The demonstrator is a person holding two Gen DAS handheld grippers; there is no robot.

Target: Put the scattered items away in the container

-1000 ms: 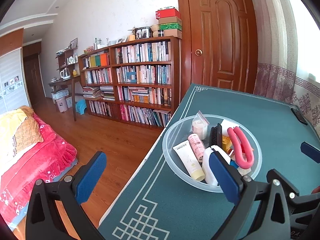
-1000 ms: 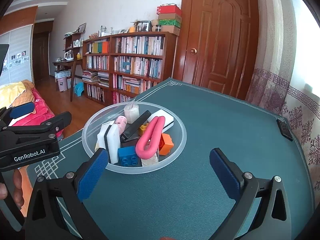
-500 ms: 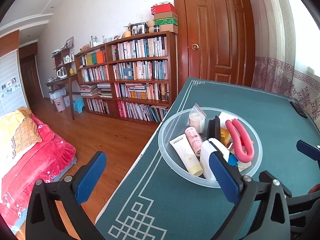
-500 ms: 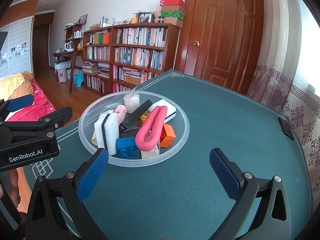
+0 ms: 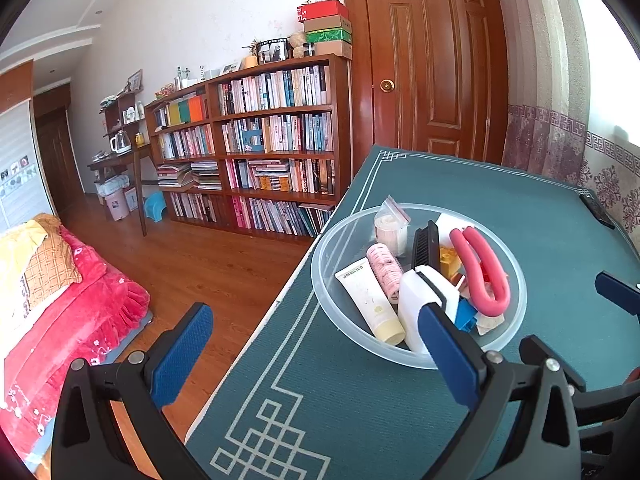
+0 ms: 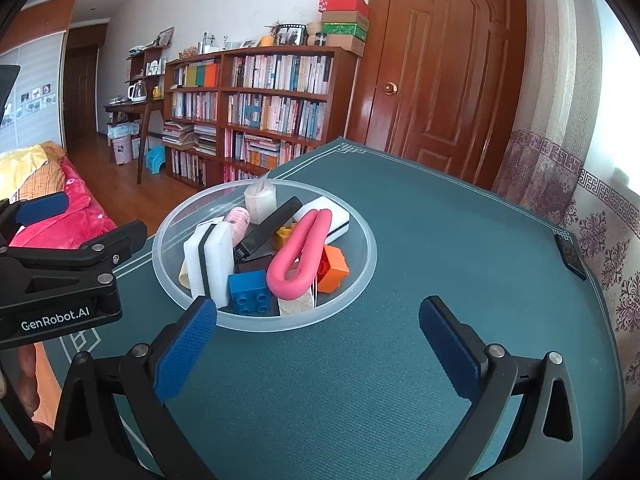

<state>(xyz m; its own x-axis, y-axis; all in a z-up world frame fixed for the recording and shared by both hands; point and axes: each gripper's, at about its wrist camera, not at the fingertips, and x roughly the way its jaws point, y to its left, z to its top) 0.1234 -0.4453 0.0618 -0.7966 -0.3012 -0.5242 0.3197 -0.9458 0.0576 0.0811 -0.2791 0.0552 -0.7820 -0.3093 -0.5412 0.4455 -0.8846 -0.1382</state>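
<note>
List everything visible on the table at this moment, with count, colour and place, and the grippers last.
bowl: 1, clear plastic, on the table near its left edge
table: 1, green cover
pink loop: 1, in bowl, on top
blue brick: 1, bowl front
orange brick: 1, bowl right
cream tube: 1, bowl left
white-and-black block: 1, bowl left
black device: 1, table's right edge
left gripper: jaws open, empty
right gripper: jaws open, empty

Pink loop [image 6: 299,254], blue brick [image 6: 249,298]
</note>
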